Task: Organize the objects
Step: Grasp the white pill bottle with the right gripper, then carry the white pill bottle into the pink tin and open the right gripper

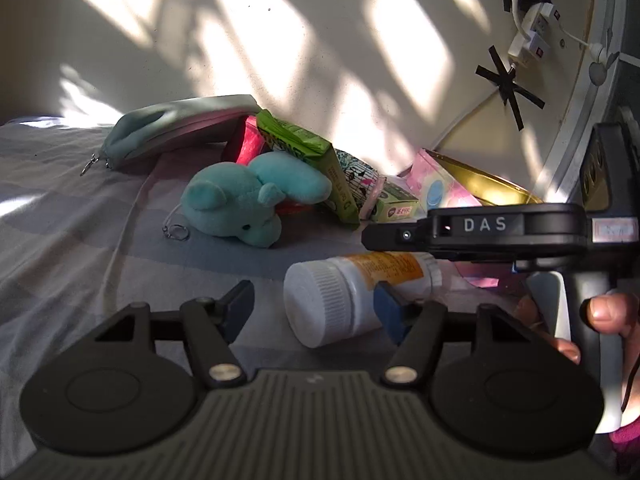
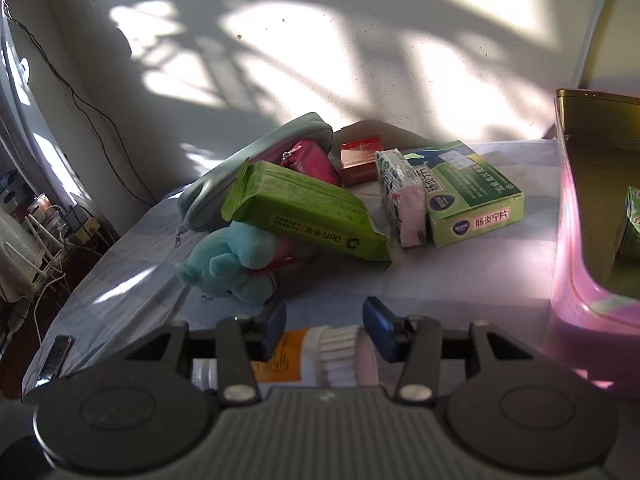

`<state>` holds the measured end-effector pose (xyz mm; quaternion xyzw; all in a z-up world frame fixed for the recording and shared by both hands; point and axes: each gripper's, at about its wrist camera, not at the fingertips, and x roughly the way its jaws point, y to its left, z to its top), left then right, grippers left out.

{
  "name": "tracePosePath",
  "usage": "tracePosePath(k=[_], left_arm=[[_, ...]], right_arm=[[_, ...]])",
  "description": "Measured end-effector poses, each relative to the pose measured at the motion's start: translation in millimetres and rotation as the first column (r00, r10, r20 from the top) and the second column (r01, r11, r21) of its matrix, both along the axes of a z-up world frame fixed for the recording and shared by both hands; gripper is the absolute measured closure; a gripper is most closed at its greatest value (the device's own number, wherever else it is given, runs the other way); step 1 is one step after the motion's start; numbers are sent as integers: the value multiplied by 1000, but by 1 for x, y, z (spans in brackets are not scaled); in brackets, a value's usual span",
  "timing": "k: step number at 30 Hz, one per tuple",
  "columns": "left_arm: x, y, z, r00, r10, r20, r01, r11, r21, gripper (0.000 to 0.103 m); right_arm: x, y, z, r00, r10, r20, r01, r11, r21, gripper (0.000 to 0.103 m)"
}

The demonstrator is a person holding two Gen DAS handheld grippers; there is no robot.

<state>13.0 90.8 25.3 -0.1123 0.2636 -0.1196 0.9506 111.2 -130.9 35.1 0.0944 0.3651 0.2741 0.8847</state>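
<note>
Bottle (image 1: 352,300): white pill bottle with orange label, lying on its side on the bedsheet (image 1: 72,208), just ahead of both grippers.
Right gripper (image 2: 325,322): blue pads straddle the ribbed white cap; a gap shows beside the right pad, so the jaws look spread around it, not yet pinching.
Left gripper (image 1: 316,306): jaws apart; right pad lies against the bottle's side, left pad well clear — nothing held.
Step in hand: judged to be the pickup of the bottle by the right gripper, likely bound for the pink tray (image 2: 576,272) off to that gripper's right.
Doing it well: centre the cap between the pads before squeezing; a round bottle lying flat will roll if one pad lands first. Left pad may serve as a stop against rolling.
Lift: straight up before swinging right, to clear the tray's wall.
Clutter ahead: teal plush toy (image 2: 232,268), green wipes pack (image 2: 304,208), green box (image 2: 472,192) — keep the fingers short of them.
</note>
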Motion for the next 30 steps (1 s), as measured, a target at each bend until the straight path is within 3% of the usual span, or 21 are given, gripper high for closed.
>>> tracePosePath(k=[4, 7, 11, 15, 17, 20, 25, 30], left_arm=[[-9, 19, 8, 999, -31, 9, 32, 997, -67, 35], [-7, 26, 11, 997, -73, -15, 70, 989, -129, 35], [5, 15, 7, 987, -148, -62, 136, 978, -157, 35], [19, -2, 1, 983, -158, -93, 146, 982, -121, 36], [23, -8, 3, 985, -132, -106, 122, 987, -101, 36], [22, -12, 17, 987, -141, -82, 132, 985, -112, 36], [33, -46, 49, 978, -207, 0, 206, 976, -71, 36], [57, -109, 72, 950, -307, 49, 308, 951, -19, 36]], right_arm=[[-47, -19, 5, 992, 37, 121, -40, 999, 23, 26], [-67, -19, 1, 975, 128, 184, -120, 991, -55, 13], [-70, -3, -9, 961, 193, 200, -165, 975, -149, 12], [-63, 15, -17, 954, 243, 177, -209, 959, -192, 15], [-67, 18, -14, 950, 233, 206, -191, 960, -206, 15], [-74, 13, -7, 949, 182, 259, -128, 969, -211, 19], [-77, -17, 20, 934, 78, 350, -14, 983, -181, 23], [-74, -69, 48, 883, -59, 465, 151, 975, -162, 23]])
